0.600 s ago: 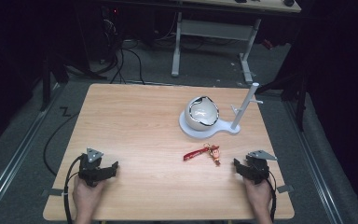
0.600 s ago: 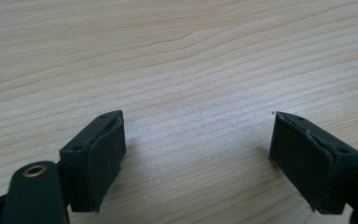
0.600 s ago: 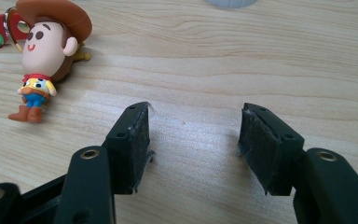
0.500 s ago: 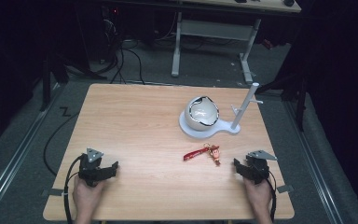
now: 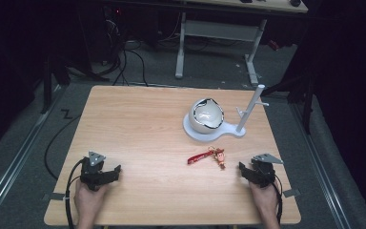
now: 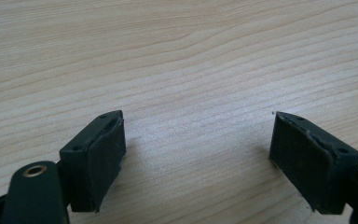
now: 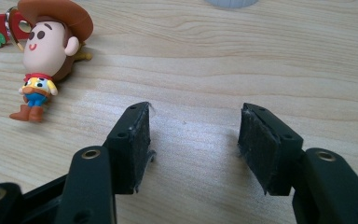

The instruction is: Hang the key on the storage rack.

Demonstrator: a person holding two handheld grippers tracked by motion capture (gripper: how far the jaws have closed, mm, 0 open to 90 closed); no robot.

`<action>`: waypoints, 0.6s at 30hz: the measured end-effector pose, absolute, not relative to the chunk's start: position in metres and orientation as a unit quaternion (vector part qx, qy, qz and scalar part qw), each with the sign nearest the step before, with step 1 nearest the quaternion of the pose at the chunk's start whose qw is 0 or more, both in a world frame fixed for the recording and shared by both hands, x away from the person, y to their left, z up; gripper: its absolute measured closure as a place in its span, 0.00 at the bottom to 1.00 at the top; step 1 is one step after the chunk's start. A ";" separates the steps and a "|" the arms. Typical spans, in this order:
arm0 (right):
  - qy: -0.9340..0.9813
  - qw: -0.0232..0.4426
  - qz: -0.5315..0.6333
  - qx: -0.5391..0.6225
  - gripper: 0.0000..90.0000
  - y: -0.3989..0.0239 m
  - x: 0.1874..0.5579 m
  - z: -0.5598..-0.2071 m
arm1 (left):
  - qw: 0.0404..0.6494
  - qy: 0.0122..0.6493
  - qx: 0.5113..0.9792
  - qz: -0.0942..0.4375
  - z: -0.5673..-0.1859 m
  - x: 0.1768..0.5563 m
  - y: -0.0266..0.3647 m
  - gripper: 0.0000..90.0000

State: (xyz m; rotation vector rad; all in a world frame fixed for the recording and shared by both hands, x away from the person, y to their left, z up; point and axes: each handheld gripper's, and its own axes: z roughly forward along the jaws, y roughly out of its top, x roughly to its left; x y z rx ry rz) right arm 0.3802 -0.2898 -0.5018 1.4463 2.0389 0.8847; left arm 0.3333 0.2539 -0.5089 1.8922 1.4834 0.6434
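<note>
While the cowboy figure keychain (image 5: 218,156) lies flat on the wooden table (image 5: 138,124), the right gripper (image 5: 248,171) sits near it, low over the front right part of the top, with bare wood between them. In the right gripper view the figure (image 7: 44,51) lies ahead and to the left of the jaws, outside the gap, its head toward its red strap (image 7: 0,29) and metal ring. Both right jaws stand well apart with only bare wood between them, gripping nothing. The left gripper (image 5: 106,174) rests over the front left of the table, well apart from the keychain; its jaws are spread wide over bare wood and also hold nothing.

Beyond the keychain, a white stand (image 5: 248,110) with an upright post rises from a flat base, and a white bowl (image 5: 206,116) sits tilted on that base. Nothing lies between the right gripper and the figure.
</note>
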 end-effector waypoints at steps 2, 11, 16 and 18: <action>0.747 0.242 0.324 0.528 0.51 -0.290 0.380 -0.502 | 0.321 0.565 0.720 0.245 -0.509 0.333 0.254 0.21; 0.750 0.223 0.348 0.516 0.52 -0.287 0.378 -0.500 | 0.321 0.564 0.720 0.245 -0.509 0.333 0.254 0.21; 0.751 0.206 0.369 0.507 0.53 -0.280 0.378 -0.496 | 0.321 0.565 0.720 0.245 -0.509 0.333 0.254 0.21; 0.751 0.200 0.377 0.505 0.53 -0.276 0.380 -0.495 | 0.320 0.564 0.720 0.245 -0.509 0.333 0.254 0.21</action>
